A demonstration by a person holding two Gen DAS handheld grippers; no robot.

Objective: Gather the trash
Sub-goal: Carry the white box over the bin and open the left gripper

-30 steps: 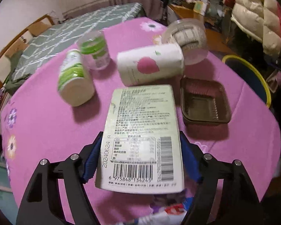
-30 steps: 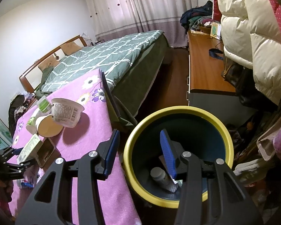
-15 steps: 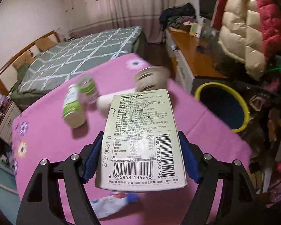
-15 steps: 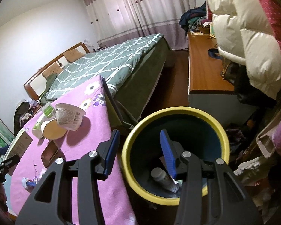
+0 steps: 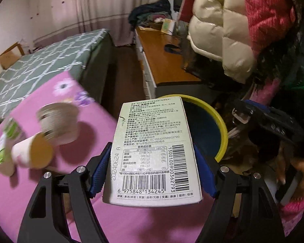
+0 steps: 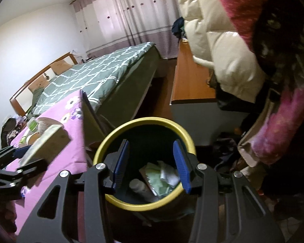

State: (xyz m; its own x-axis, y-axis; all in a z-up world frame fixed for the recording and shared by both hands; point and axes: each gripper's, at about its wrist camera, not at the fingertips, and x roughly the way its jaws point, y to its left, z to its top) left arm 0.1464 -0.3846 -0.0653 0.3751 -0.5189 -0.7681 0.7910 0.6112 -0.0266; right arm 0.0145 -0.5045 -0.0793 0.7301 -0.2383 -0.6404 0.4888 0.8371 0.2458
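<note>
Our left gripper (image 5: 152, 170) is clamped on the pale green box (image 5: 154, 151), blue pads pressing both long sides, barcode face up. We hold the box level above the pink flowered tablecloth (image 5: 50, 202), its far end overlapping the near rim of the yellow-rimmed bin (image 5: 221, 127). A second ago the box sat low over the table among the other trash; since then we have lifted it and swung it toward the bin, which now lies directly beyond it.

Our right gripper (image 6: 152, 166) hangs over the bin (image 6: 111, 141) mouth with its jaws spread wide and nothing between them; it has moved closer in over the opening, so the white bottle (image 6: 139, 188) and green wrapper (image 6: 158, 180) inside show between its fingers.

On the side of the box away from the bin, a paper cup (image 5: 59, 124), a tipped tube (image 5: 34, 154) and a green-labelled bottle (image 5: 7, 147) lie blurred on the cloth. Beyond the bin stand the wooden desk (image 5: 164, 60) and the green bed (image 5: 40, 64).
</note>
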